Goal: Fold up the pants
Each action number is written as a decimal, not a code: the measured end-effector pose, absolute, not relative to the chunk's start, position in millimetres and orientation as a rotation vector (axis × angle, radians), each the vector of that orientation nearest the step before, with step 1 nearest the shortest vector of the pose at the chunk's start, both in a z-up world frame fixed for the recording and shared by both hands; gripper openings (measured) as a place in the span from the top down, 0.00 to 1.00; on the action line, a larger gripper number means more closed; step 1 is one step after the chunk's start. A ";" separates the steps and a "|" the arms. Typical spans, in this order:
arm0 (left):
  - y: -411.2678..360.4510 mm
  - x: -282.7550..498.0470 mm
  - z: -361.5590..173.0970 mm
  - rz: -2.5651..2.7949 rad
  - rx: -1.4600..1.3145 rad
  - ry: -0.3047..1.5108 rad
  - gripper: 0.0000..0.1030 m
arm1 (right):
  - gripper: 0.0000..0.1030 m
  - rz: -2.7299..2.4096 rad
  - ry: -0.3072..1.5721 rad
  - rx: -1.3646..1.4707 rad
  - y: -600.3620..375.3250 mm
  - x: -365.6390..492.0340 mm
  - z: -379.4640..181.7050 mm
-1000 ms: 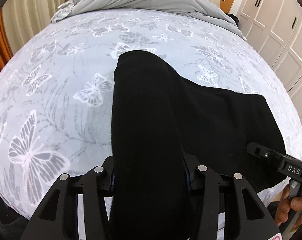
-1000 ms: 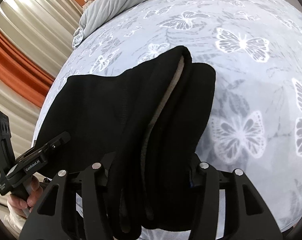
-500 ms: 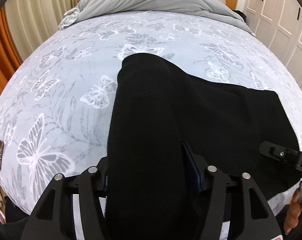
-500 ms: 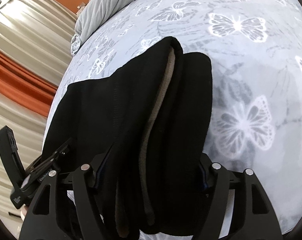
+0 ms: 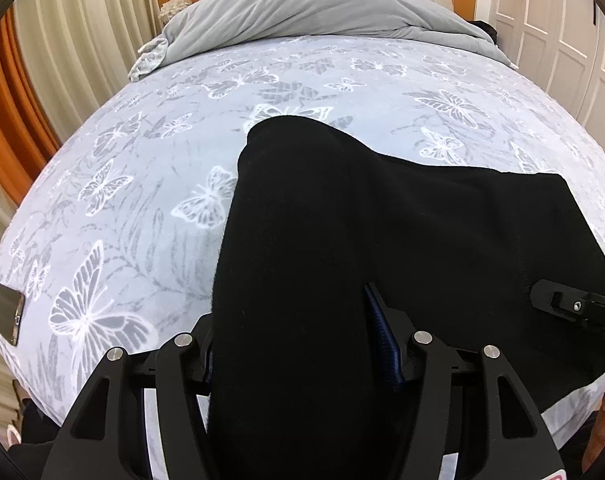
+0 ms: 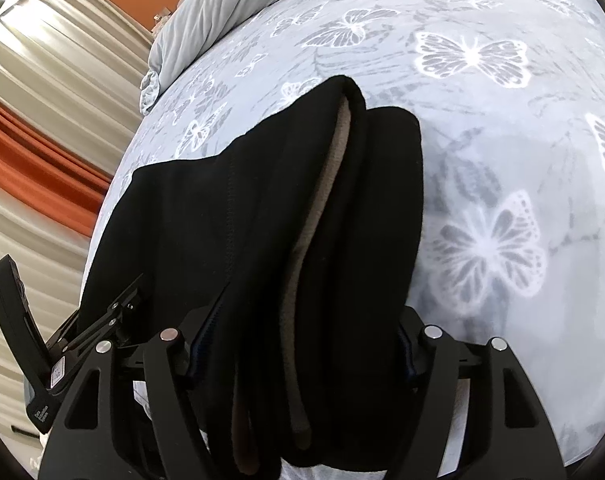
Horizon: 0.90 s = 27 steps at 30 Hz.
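Note:
The black pants [image 5: 382,232] lie on the butterfly-print bed sheet [image 5: 150,184] near its front edge, partly lifted. My left gripper [image 5: 298,344] is shut on a thick fold of the pants at their left end. My right gripper [image 6: 298,340] is shut on a bunched fold at the right end of the pants [image 6: 230,216], where a grey lining shows between the layers. The right gripper also shows at the right edge of the left wrist view [image 5: 574,308], and the left gripper shows at the lower left of the right wrist view [image 6: 98,320].
A grey duvet [image 5: 314,8] is bunched at the head of the bed. A phone [image 5: 7,313] lies at the sheet's front left corner. Curtains [image 5: 58,60] hang to the left and white wardrobe doors [image 5: 562,40] stand to the right.
Both grippers have risen and tilted up with the pants still held. More of the bed head and the phone have come into the left wrist view.

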<state>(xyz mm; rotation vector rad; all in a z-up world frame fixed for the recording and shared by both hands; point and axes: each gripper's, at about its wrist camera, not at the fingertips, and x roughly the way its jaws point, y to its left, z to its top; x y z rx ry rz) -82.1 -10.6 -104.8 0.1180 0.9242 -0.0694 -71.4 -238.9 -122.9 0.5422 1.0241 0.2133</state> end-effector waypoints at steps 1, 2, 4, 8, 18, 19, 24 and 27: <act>-11.3 -82.2 -104.8 -0.066 0.121 0.922 0.44 | 0.36 0.216 1.025 0.540 -239.8 -71.0 -123.1; -11.7 -82.2 -104.8 -0.063 0.123 0.920 0.44 | 0.35 0.218 1.025 0.539 -240.9 -70.5 -123.2; -12.7 -82.8 -105.0 -0.054 0.126 0.914 0.44 | 0.35 0.217 1.025 0.539 -240.7 -70.6 -123.3; -15.8 -84.6 -105.9 -0.036 0.148 0.900 0.43 | 0.33 0.213 1.024 0.537 -240.3 -71.1 -123.4; -17.2 -83.6 -106.4 -0.024 0.150 0.904 0.41 | 0.31 0.212 1.025 0.537 -241.0 -71.1 -123.1; -17.6 -83.6 -106.4 -0.023 0.151 0.903 0.41 | 0.30 0.210 1.024 0.538 -239.7 -71.4 -123.0; -19.4 -83.6 -106.6 -0.015 0.164 0.897 0.41 | 0.28 0.203 1.019 0.519 -234.8 -72.3 -121.4; -18.9 -83.0 -106.3 -0.016 0.164 0.897 0.41 | 0.35 0.208 1.008 0.501 -234.3 -73.7 -119.4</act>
